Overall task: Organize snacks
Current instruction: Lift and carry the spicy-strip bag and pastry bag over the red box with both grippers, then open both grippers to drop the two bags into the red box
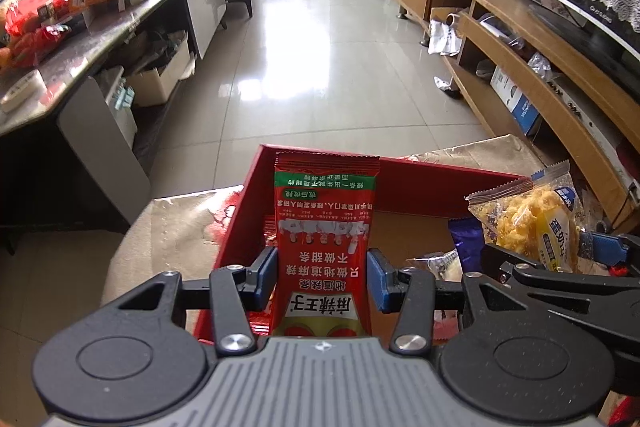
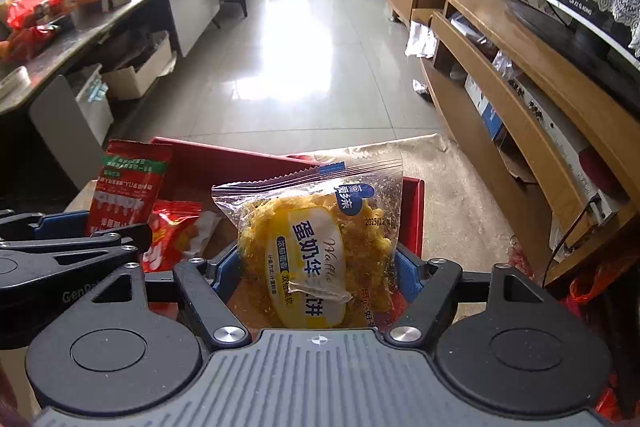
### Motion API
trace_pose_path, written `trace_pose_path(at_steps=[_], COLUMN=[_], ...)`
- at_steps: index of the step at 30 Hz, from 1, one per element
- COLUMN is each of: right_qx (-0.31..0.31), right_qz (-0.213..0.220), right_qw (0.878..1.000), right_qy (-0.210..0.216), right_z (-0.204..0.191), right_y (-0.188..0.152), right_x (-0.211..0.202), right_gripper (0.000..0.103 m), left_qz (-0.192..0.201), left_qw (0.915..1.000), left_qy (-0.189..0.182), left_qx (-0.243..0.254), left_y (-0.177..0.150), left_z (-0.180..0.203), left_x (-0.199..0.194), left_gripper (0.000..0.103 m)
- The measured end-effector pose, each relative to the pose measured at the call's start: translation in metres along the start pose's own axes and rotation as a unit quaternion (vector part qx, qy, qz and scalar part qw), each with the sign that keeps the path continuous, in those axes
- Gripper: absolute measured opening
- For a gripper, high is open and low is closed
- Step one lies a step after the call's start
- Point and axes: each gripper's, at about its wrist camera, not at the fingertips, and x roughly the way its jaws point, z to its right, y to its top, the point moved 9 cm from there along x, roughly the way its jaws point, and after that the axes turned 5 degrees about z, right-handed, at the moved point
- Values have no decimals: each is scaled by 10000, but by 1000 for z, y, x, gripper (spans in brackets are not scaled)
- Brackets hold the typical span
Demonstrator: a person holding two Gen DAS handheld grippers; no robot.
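Note:
My left gripper (image 1: 322, 277) is shut on a red spicy-strip packet (image 1: 326, 223), held upright above a red cardboard box (image 1: 420, 187). At the right of the left wrist view the right gripper (image 1: 560, 259) carries a clear waffle bag (image 1: 532, 219). In the right wrist view my right gripper (image 2: 316, 273) is shut on that waffle bag (image 2: 316, 247), yellow crumbly cake inside, over the red box (image 2: 412, 211). The red packet (image 2: 128, 183) and the left gripper (image 2: 64, 239) show at the left. A red and white snack pack (image 2: 172, 235) lies in the box.
The box stands on a beige cloth-covered surface (image 1: 168, 231). A dark counter (image 1: 120, 27) with more snack bags runs along the left. A wooden TV stand (image 2: 520, 99) with shelves lines the right. Glossy tiled floor (image 1: 320, 67) stretches ahead.

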Motion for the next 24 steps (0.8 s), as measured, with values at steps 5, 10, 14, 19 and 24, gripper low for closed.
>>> trace_pose_path(at_steps=[5, 10, 14, 19, 24], right_qx=[92, 97, 21, 55, 306], right_qz=[-122, -190, -180, -166, -148], right_qw=[9999, 9998, 9998, 9998, 9992], right_qy=[14, 19, -37, 0, 194], right_z=[1, 1, -1, -1, 2], right_y=[-1, -2, -2, -1, 3], right_x=[13, 25, 29, 31, 30], right_gripper=[80, 80, 80, 81, 82], left_qz=[-135, -273, -324, -390, -370], left_qw=[9999, 9996, 9993, 9989, 9989], left_qy=[47, 86, 109, 59, 49], left_qx=[-31, -88, -126, -270, -286], left_y=[1, -2, -2, -2, 0], left_z=[1, -1, -1, -4, -7], left_x=[16, 29, 34, 37, 36], left_gripper=[42, 42, 42, 44, 45])
